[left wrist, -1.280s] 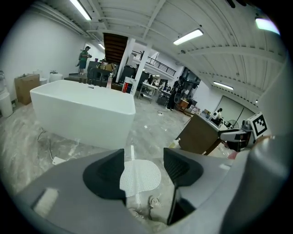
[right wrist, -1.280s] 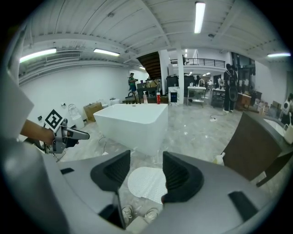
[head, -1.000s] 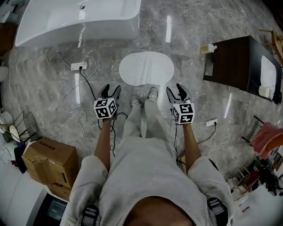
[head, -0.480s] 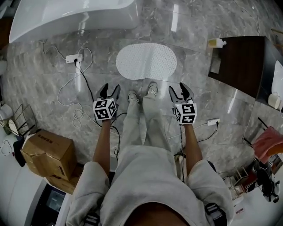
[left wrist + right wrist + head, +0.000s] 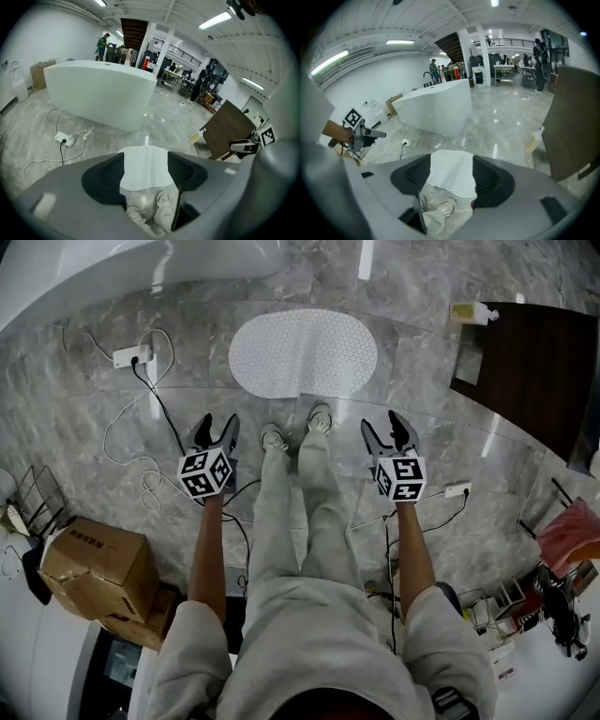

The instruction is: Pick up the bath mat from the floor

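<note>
Little here can be read. The cardboard box [image 5: 89,563] at the lower left of the head view carries a line of dark print on its top flap, too small to make out. The bottle [image 5: 473,311] of yellowish liquid standing beside the dark cabinet [image 5: 534,371] shows no legible label. The only clear graphics are the black-and-white square markers on the two gripper cubes.

The bath mat [image 5: 302,354] is a white oval with fine dots. It lies flat on the grey marbled floor [image 5: 84,427], just ahead of the person's pale shoes [image 5: 273,438] and short of the white bathtub [image 5: 141,263]. A white power strip [image 5: 129,356] with a black cable lies to the mat's left.

The left gripper [image 5: 216,423] is held out to the left of the legs and the right gripper [image 5: 384,425] to the right of them, both pointing forward and down. Each is well apart from the mat and touches nothing. In the left gripper view the mat shows in the gap between the dark ribbed pads, with the shoes below it. It is only lined up in that gap, out on the floor beyond the tips, not gripped. The right gripper view shows the same. The left jaws stand apart and empty. The right jaws have just been opening and hold nothing between them.
</note>
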`<state>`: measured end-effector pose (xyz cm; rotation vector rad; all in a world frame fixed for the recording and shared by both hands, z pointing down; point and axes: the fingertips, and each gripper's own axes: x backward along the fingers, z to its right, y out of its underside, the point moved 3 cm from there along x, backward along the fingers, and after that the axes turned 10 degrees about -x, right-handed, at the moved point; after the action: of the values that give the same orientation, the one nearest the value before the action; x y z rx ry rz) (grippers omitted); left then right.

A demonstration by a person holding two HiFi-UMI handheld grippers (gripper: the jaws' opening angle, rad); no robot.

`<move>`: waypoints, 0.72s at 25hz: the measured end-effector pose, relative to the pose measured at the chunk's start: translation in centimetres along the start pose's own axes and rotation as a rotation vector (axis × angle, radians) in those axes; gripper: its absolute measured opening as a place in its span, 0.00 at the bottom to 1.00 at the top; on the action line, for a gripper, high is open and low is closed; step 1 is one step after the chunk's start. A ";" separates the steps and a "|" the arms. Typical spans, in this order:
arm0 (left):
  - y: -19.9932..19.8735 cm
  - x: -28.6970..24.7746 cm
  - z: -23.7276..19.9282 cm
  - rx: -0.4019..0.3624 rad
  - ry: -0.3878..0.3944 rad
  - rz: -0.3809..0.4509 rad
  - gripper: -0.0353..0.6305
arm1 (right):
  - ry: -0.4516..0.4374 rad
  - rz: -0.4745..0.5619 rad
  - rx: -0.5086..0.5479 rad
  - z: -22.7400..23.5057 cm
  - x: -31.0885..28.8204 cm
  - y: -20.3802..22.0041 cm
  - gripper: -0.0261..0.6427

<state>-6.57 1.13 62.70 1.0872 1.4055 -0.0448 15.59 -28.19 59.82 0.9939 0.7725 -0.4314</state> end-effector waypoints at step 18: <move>10.8 -13.7 -3.3 -0.030 0.056 -0.062 0.47 | 0.048 -0.044 -0.014 4.8 -12.5 9.1 0.43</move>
<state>-5.84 1.46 80.39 1.0264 1.4852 -0.0380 15.00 -28.05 75.99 0.9783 0.8409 -0.4404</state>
